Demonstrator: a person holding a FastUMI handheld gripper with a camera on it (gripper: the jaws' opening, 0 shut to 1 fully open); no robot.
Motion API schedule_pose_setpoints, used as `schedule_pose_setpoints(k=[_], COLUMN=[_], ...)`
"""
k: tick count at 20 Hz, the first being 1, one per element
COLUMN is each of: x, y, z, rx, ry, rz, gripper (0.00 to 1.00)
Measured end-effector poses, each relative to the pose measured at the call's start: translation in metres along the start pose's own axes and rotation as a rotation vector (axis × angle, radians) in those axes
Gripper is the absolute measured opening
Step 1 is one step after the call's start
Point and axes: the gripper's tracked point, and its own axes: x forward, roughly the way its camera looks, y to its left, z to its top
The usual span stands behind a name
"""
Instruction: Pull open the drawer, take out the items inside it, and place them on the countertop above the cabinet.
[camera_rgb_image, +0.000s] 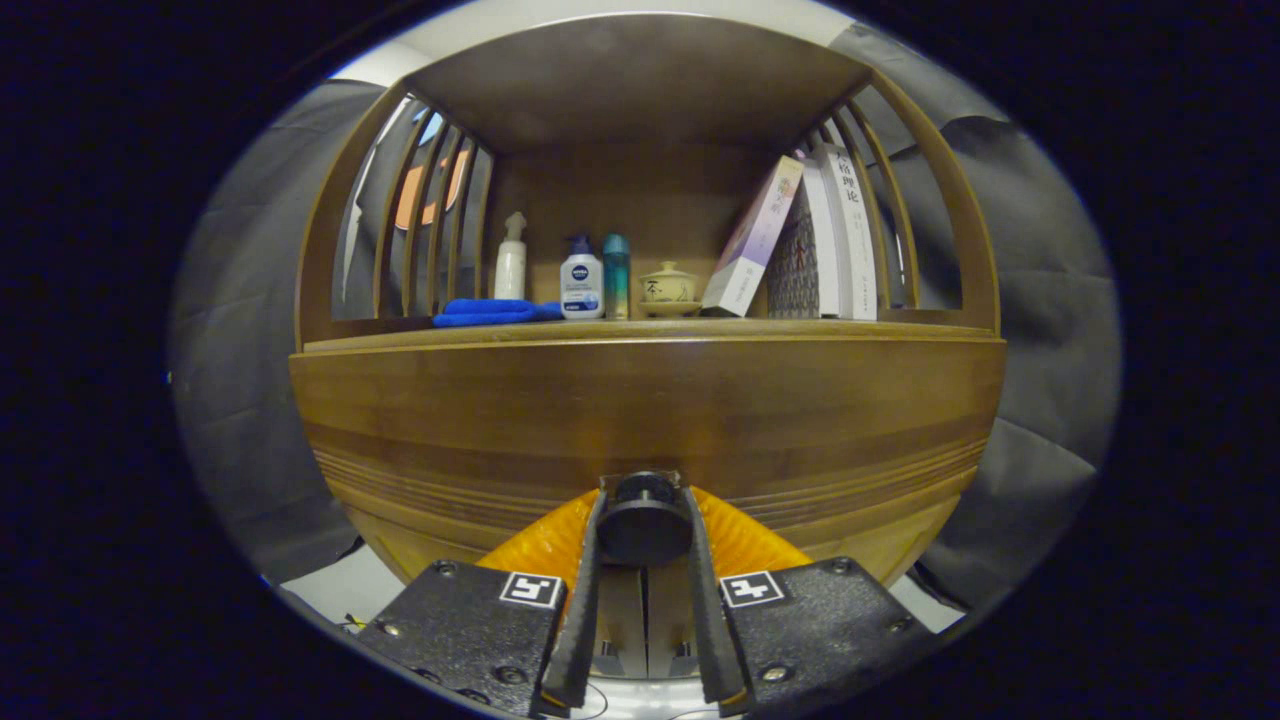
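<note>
Two fingers of the gripper (645, 525) reach forward and sit close together, one on each side of a round dark knob (643, 520). Both fingers press against the knob, so the gripper has hold of it. That knob is fixed to the front of the wooden drawer (640, 420), which is wide and brown with thin grooves running along its lower part. Whether the drawer has come out at all cannot be told, and what lies inside it is hidden. Just above the drawer front is the countertop (640, 330) of the cabinet (330, 230), a flat wooden shelf with a wooden roof over it and thin curved bars on both sides. On the countertop, from one side to the other, lie a folded blue cloth (492, 312), a white spray bottle (511, 258) behind it, a white pump bottle (581, 280), and a tall teal bottle (616, 276) just beside that. Next comes a small pale cup with a lid (668, 288) on a saucer. Past the cup, a pale book (752, 238) leans against more books (835, 235) that stand upright. Grey cloth (240, 400) hangs behind the cabinet on both sides. Under the cabinet a bit of pale floor (335, 590) can be seen.
</note>
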Motion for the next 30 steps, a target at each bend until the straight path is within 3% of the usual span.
schedule_pose_setpoints(k=[8, 30], x=[-0.025, -0.175], y=[0.0, -0.001], z=[-0.005, -0.046], rx=[0.031, 0.039], ry=[0.011, 0.056], rz=[0.005, 0.079], gripper=[0.35, 0.35])
